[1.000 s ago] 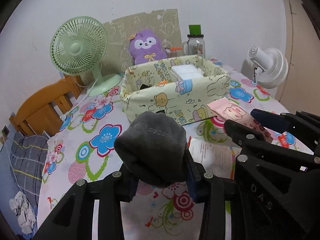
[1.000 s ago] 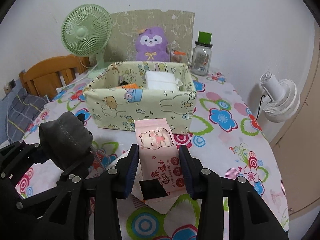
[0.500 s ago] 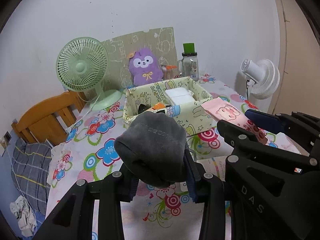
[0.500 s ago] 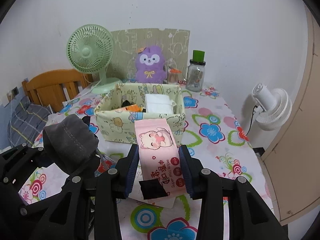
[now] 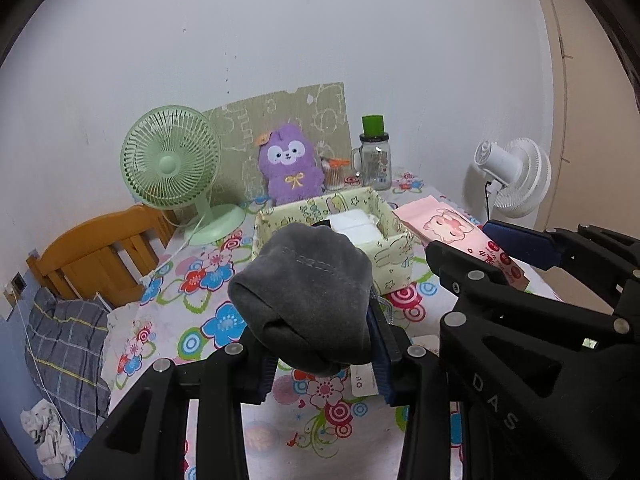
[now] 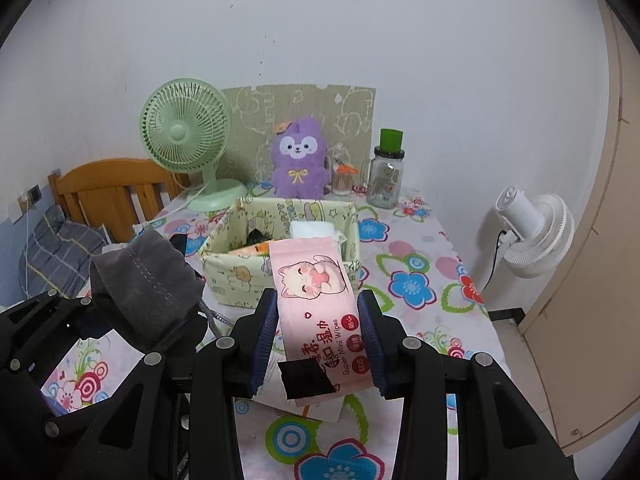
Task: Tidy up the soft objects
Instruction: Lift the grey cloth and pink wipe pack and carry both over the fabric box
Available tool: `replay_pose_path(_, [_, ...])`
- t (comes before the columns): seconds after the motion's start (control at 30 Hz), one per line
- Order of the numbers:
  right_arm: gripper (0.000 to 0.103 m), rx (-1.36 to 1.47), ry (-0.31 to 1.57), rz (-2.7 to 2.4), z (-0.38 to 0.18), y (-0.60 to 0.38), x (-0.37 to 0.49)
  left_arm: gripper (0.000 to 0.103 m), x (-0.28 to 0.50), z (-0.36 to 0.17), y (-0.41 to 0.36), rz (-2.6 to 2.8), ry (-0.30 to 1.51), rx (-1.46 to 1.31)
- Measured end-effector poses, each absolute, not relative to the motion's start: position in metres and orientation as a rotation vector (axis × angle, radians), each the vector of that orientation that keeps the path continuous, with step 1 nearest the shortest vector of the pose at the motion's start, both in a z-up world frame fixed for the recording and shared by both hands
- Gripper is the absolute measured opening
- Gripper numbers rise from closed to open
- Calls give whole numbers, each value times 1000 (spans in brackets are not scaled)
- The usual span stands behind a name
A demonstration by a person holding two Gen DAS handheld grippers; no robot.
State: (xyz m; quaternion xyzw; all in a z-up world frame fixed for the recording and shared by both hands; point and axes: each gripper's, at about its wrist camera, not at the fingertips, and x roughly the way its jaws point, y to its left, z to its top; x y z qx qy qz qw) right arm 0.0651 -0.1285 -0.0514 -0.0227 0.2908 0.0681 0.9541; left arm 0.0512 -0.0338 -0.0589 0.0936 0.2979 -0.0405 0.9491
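Both grabs done: left gripper [image 5: 320,364] pinches the gray pouch [image 5: 304,296], right gripper [image 6: 320,340] pinches the pink wipes pack [image 6: 320,304]; fabric bin [image 6: 224,264] near the table's far edge awaits both.

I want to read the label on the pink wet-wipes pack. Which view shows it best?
The right wrist view: the pink wet-wipes pack faces the camera, print visible. The left wrist view shows it slanted, partly hidden behind the right gripper.

Soft, even indoor light fills both fisheye views, with no glare and only faint shadows on the white wall [image 6: 400,40]. Edges bend strongly and fade into black corners. Focus stays sharp throughout, without motion blur.
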Motion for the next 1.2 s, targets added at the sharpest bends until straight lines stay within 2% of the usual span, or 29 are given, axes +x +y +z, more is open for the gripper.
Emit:
replay_pose_path(0.5, [44,-54,548,100,-26,-135,57,40,50,-36,-42,-119,561,200])
replay_pose_path(1.2, [44,-57,567,98,-30,-129,111,40,98,-41,-36,-113,575,201])
